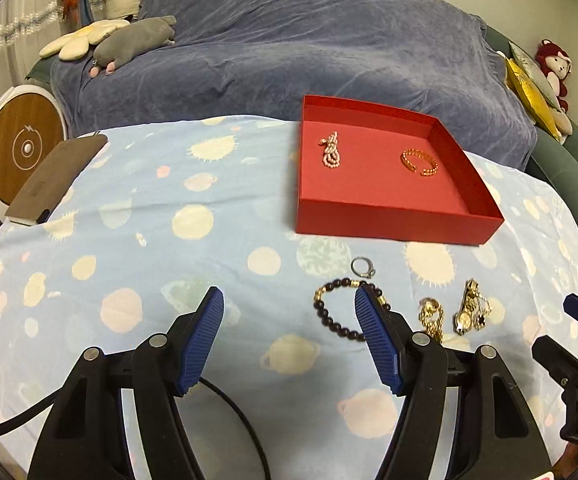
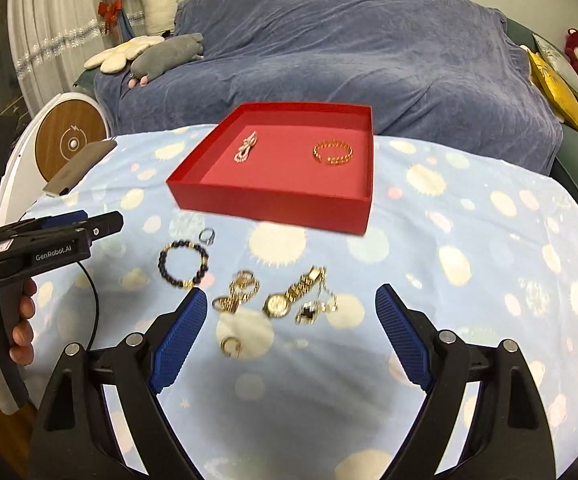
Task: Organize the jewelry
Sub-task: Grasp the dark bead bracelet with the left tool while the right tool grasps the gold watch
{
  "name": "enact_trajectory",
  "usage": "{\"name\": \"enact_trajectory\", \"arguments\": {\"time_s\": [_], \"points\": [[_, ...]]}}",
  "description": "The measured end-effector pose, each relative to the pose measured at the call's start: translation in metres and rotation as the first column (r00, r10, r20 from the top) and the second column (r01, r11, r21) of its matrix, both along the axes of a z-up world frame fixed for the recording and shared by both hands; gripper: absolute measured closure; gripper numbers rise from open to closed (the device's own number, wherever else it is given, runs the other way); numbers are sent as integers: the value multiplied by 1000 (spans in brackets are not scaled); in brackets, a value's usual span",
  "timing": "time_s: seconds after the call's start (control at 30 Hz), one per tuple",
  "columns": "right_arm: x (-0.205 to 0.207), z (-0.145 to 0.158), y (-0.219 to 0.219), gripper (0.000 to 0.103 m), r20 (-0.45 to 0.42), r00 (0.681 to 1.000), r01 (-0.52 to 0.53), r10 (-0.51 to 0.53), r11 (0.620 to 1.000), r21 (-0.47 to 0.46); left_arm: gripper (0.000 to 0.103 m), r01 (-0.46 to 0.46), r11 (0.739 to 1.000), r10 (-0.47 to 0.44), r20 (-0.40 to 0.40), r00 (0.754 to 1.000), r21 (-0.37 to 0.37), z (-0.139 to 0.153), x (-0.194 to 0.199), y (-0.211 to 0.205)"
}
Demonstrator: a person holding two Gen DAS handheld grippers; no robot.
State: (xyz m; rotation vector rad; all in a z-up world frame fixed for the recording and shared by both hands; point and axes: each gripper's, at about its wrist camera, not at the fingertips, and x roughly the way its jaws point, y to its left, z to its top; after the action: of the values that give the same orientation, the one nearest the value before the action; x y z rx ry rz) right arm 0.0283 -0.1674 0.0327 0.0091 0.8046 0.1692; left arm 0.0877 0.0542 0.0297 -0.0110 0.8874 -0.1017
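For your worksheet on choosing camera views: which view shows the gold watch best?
The right wrist view: the watch lies unobstructed between the open fingers, dial and band both clear. In the left wrist view the watch sits off to the right, smaller and foreshortened, tangled with a chain, its dial barely readable.

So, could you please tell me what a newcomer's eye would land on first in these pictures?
Most likely the bright red tray at the far side of the planet-print cloth, holding a pearl strand and a gold bangle. Next, the loose jewelry on the cloth nearer the cameras: a dark bead bracelet, a silver ring and a gold watch. Both the left gripper and right gripper hover there, jaws wide open and empty.
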Motion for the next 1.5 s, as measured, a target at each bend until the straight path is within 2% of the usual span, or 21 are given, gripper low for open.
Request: {"name": "enact_trajectory", "arguments": {"time_s": [0.13, 0.33, 0.5, 0.77, 0.87, 0.97, 1.03, 1.07, 1.2, 1.43, 1.5], "points": [[0, -18, 1, 19, -44, 999, 14, -13, 1000, 17, 37, 41, 999, -41, -37, 998, 7, -18, -4, -9], [7, -24, -4, 19, -62, 997, 46, -43, 998, 44, 37, 19, 1000, -18, -72, 997, 17, -37, 10, -14], [12, -26, 10, 19, -46, 999, 13, -13, 1000, -6, 37, -10, 999, 14, -85, 996, 41, -52, 24, -14], [11, -33, 12, 19, -73, 997, -1, 1, 1000, 0, 44, 4, 998, 2, -91, 996, 64, -67, 33, -24], [10, -34, 9, 19, -72, 997, 8, -9, 1000, -8, 52, 5, 997, 1, -74, 997, 81, -69, 33, -29], [13, -37, 4, 21, -87, 996, 23, -23, 1000, 3, 66, 21, 996, -15, -64, 998, 83, -68, 34, -33], [17, -39, 0, 26, -101, 994, 34, -32, 999, 14, 92, 35, 996, -30, -60, 998, 85, -67, 34, -36], [19, -41, -2, 29, -108, 993, 41, -39, 999, 21, 96, 39, 996, -34, -63, 997, 81, -67, 34, -37], [27, -44, -7, 39, -122, 991, 62, -57, 997, 41, 97, 53, 998, -51, -80, 995, 18, -62, 33, -33], [39, -45, -1, 56, -121, 991, 68, -61, 996, 53, 97, 85, 996, -87, -44, 995, -25, -40, 20, -28], [44, -47, 4, 66, -126, 991, 62, -54, 997, 56, 97, 91, 995, -92, -35, 995, -29, -35, 15, -25]]}}
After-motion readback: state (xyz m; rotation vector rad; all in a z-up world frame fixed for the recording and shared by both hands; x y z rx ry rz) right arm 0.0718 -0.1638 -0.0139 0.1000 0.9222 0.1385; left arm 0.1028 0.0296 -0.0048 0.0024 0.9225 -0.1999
